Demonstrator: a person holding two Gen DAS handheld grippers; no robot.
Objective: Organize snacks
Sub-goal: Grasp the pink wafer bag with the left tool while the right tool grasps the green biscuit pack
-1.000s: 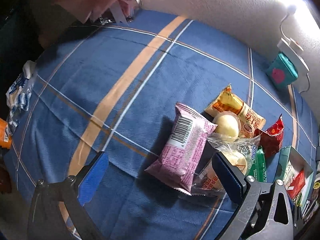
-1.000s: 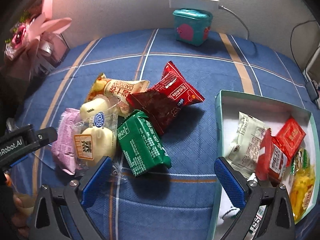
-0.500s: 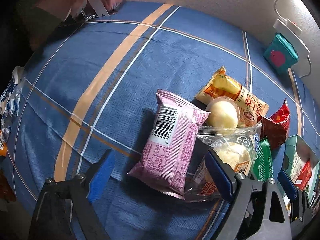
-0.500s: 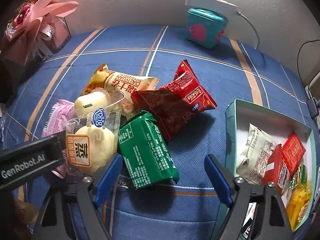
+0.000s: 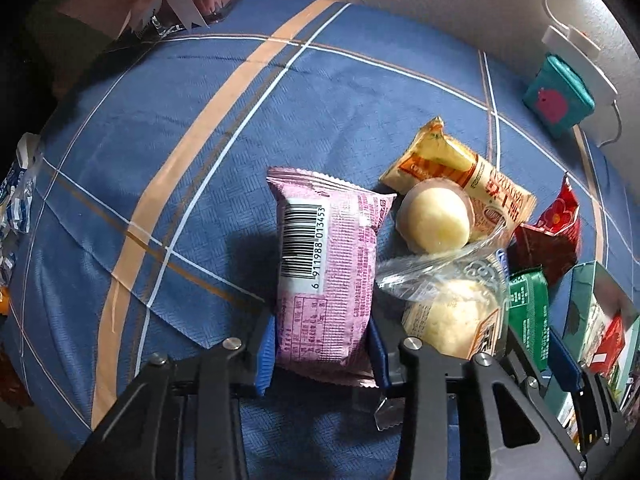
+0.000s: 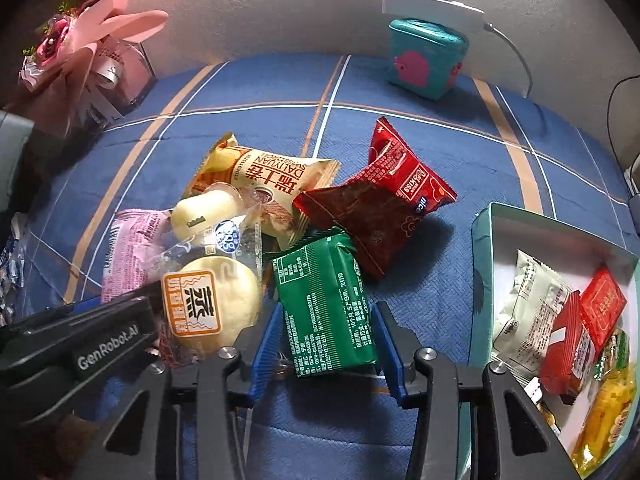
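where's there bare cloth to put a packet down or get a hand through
Bare blue cloth lies left of the pink packet, up to the gift box. Another patch sits between the red packet and the teal tin. A narrow lane runs between the green packet and the teal tray. The snack pile and tray interior are crowded.

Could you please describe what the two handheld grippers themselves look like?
Both the left gripper and the right gripper have black angular plastic frames with silver screws and ribbed blue finger pads. White "GenRobot.AI" lettering marks the left gripper's black side. No cables or sleeves show.
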